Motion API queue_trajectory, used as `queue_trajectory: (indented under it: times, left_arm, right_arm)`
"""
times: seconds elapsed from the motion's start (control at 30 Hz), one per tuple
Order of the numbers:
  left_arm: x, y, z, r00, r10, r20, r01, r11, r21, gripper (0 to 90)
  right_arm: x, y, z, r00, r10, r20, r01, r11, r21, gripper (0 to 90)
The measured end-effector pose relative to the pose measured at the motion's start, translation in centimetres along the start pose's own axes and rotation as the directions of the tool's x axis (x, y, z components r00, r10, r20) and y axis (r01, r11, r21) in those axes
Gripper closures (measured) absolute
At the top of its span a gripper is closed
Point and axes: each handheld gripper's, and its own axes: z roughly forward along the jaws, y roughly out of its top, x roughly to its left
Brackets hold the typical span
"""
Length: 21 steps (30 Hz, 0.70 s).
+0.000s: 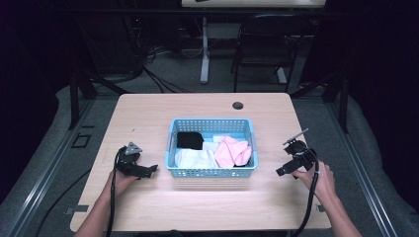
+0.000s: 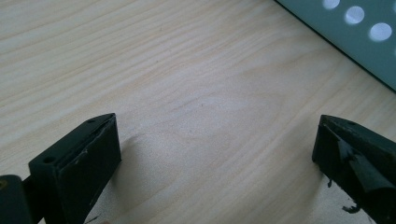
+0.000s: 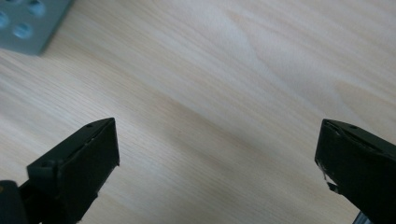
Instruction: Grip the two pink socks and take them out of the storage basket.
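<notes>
A light blue perforated basket (image 1: pixel 211 172) stands in the middle of the wooden table (image 1: pixel 148 113). In it lie a black cloth (image 1: pixel 189 140), a white cloth (image 1: pixel 194 159) and a pink cloth (image 1: pixel 233 151). My left gripper (image 1: pixel 152 169) rests low on the table to the basket's left, pointing at it, open with bare wood between its jaws (image 2: pixel 215 140). My right gripper (image 1: pixel 280 171) is held to the basket's right, also pointing at it, open over bare wood (image 3: pixel 217 144). A corner of the basket (image 2: pixel 359 32) appears in the left gripper view, and the basket (image 3: pixel 28 23) again in the right gripper view.
A round cable hole (image 1: pixel 238 105) sits near the table's far edge. Beyond the table stand a black chair (image 1: pixel 267 44) and a white table leg (image 1: pixel 204 54), with cables on the floor (image 1: pixel 153 69). Bare wood surrounds the basket on all sides.
</notes>
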Motion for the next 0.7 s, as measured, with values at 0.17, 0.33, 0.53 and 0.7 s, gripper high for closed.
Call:
queue_trajectory:
  times: [0.17, 0.33, 0.53, 0.7]
  left_arm:
    - [0.0, 0.0, 0.0, 1.0000, 0.002, -0.001, -0.002, 1.0000, 0.000, 1.0]
    - [0.0, 0.0, 0.0, 1.0000, 0.001, -0.001, -0.001, 1.0000, 0.000, 1.0]
    - [0.0, 0.0, 0.0, 1.0000, 0.001, -0.002, -0.001, 1.0000, 0.001, 1.0]
    - [0.0, 0.0, 0.0, 1.0000, 0.001, -0.002, -0.001, 1.0000, 0.000, 1.0]
  right_arm:
    - [0.5, 0.9, -1.5, 0.9996, -0.028, -0.003, 0.028, 1.000, -0.006, 0.0]
    - [1.3, 1.8, -3.1, 0.9987, -0.048, -0.015, 0.048, 0.999, -0.024, 0.0]
    - [2.2, 2.8, -4.9, 0.9979, -0.060, -0.025, 0.059, 0.997, -0.056, 0.0]
    - [3.2, 4.0, -6.3, 0.9955, -0.087, -0.036, 0.084, 0.993, -0.078, 0.0]
